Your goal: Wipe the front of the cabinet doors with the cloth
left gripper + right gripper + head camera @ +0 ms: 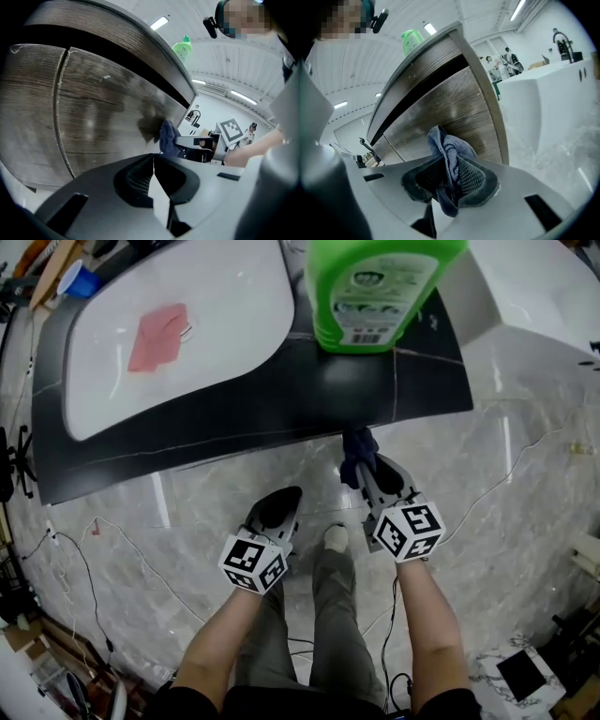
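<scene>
My right gripper (373, 474) is shut on a dark blue cloth (447, 154), whose bunched end (358, 448) presses against the wood-grain cabinet door (454, 110) under the dark countertop (281, 399). From the left gripper view the cloth (168, 138) touches the right door, near a darker patch on the wood. My left gripper (279, 510) is shut and holds nothing; it hangs beside the right one, a little back from the doors (98, 112). A vertical seam between two doors shows at the left of that view.
A green detergent bottle (375, 287) stands on the countertop above the cloth. A white sink basin (169, 324) holds a pink sponge (157, 336). White furniture (534, 315) is to the right. Cables (84, 568) trail over the marble floor (525, 512). The person's legs are below.
</scene>
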`<state>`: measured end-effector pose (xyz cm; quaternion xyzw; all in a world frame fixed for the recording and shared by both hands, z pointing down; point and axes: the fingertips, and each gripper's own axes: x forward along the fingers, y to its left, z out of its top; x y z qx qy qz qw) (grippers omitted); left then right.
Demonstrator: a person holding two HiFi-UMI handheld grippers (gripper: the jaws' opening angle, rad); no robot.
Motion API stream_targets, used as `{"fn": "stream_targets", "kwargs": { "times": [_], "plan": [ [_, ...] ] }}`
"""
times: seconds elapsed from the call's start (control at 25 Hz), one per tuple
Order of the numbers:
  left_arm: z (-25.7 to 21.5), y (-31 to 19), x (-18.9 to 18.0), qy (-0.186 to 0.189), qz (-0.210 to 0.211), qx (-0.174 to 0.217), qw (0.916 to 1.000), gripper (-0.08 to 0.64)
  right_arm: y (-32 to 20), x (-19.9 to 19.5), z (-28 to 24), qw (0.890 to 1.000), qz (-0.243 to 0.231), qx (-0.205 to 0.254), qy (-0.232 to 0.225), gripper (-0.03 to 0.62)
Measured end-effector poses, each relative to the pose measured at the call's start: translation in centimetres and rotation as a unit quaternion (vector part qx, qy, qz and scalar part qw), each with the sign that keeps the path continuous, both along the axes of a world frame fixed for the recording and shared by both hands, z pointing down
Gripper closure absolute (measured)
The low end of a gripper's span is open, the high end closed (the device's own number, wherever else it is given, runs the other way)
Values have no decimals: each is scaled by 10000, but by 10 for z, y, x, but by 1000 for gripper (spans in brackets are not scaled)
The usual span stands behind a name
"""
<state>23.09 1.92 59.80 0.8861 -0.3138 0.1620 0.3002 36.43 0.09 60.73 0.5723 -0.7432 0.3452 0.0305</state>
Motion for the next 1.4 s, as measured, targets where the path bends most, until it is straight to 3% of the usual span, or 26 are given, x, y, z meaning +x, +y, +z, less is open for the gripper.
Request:
{"fn": "stream_targets", "kwargs": {
  "times": [0.28, 0.48, 0.84, 1.4],
  "plan": [
    [0, 3, 37, 118, 128, 2, 9998, 549, 10, 43, 5, 9996, 287, -60, 43, 503],
    [0, 5, 42, 144, 110, 17, 9998, 549, 18, 38, 4, 9997, 230, -73, 4, 503],
    [8, 4, 2, 72, -202, -21, 9998, 549, 27, -34, 13, 9990, -404, -190, -101, 503],
    [27, -10, -119, -152, -949, -132, 9953, 549, 3, -156, 43, 9916, -1176, -515, -187, 503]
  ]
}}
